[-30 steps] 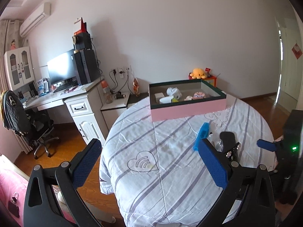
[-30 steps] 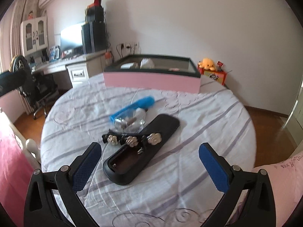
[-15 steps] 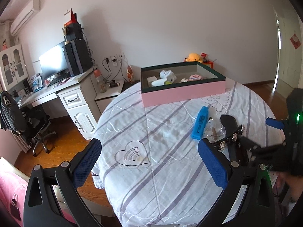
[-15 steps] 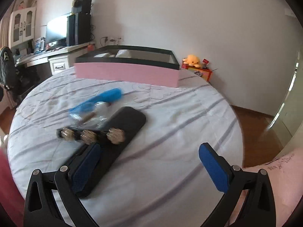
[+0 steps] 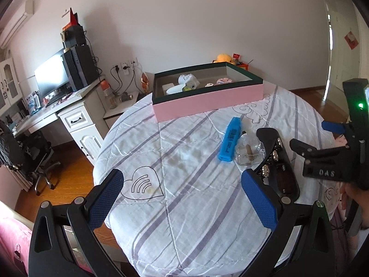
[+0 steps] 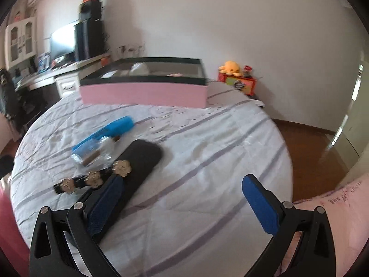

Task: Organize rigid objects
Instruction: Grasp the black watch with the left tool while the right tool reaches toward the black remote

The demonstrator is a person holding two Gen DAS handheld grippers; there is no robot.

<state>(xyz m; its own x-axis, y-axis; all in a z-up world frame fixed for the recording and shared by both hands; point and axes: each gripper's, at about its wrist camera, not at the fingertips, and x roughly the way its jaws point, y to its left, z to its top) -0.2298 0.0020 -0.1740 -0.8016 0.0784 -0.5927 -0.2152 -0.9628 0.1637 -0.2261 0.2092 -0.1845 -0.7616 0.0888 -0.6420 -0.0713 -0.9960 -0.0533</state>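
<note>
Left gripper (image 5: 182, 198): lower part of the left wrist view, blue-padded fingers spread wide apart with nothing between them, above the near edge of the table.
Right gripper (image 6: 182, 200): bottom of the right wrist view, fingers wide apart and empty; its left finger overlaps the near end of the black case in the picture. From the left wrist view its black body sits at the right edge of the frame, a green light lit on it.
Hand (image 5: 355, 194): lower right edge of the left wrist view, gripping the right gripper's handle.
Round table (image 5: 184, 207): covered by a white cloth with grey stripes, centre of both views.
Pink box (image 5: 207, 101): open, dark-rimmed, at the far side of the table, upper centre; several small white and pink items inside, too small to name.
Blue highlighter (image 5: 230, 138): lying flat, right of centre in the left wrist view, just beside the clear jar.
Clear jar (image 5: 246, 150): on its side between highlighter and case, something brown inside.
Black case (image 6: 133, 170): long, open, lower left of centre in the right wrist view.
Hair clip (image 6: 94, 177): black bar with three pale flowers, lying across the case's left edge.
Desk (image 5: 53, 113): left of frame, with a monitor (image 5: 52, 76).
</note>
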